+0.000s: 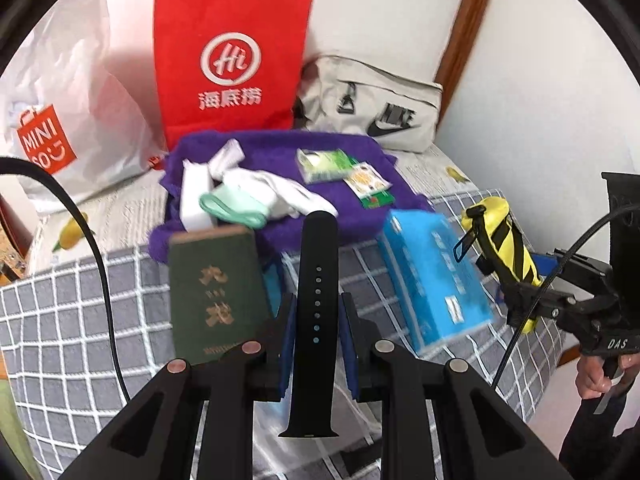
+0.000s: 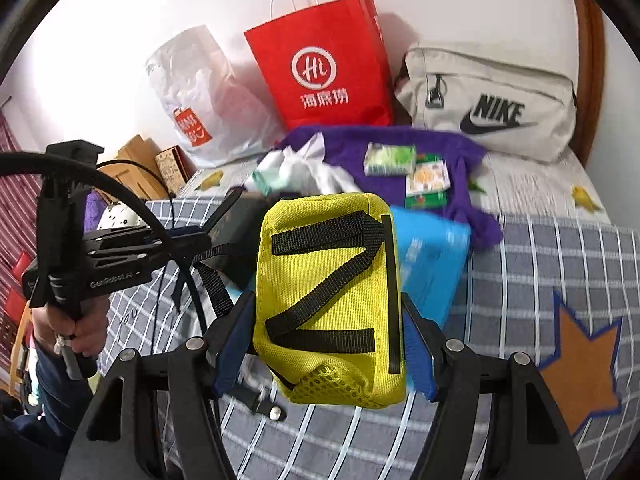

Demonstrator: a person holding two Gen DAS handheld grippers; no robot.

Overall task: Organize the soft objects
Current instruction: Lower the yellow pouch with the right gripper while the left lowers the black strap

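Left gripper (image 1: pixel 316 344) is pinched nearly closed on a black watch strap (image 1: pixel 316 280), blue pads on both edges, the strap standing upright between them above the bed. Right gripper (image 2: pixel 328 344) has its jaws spread wide around a yellow pouch (image 2: pixel 328 300) with black webbing, pads pressing its two sides, so it's held up off the checked grey blanket (image 2: pixel 540 272).

Just past the strap there's a green booklet (image 1: pixel 212 292) on one side and a blue tissue pack (image 1: pixel 436 276) on the other, both on the blanket. Behind those, a purple towel (image 1: pixel 276 148) is spread out with white cloths (image 1: pixel 256 184), a mint green band (image 1: pixel 232 208), a green tissue packet (image 1: pixel 324 164) and a small orange sachet (image 1: pixel 366 180) lying on top.

Against the wall: a white Miniso plastic bag (image 1: pixel 68 120), a red paper bag (image 1: pixel 232 64) standing upright, and a beige Nike bag (image 1: pixel 376 108) with its zip shut. Can't see what's inside any of them.
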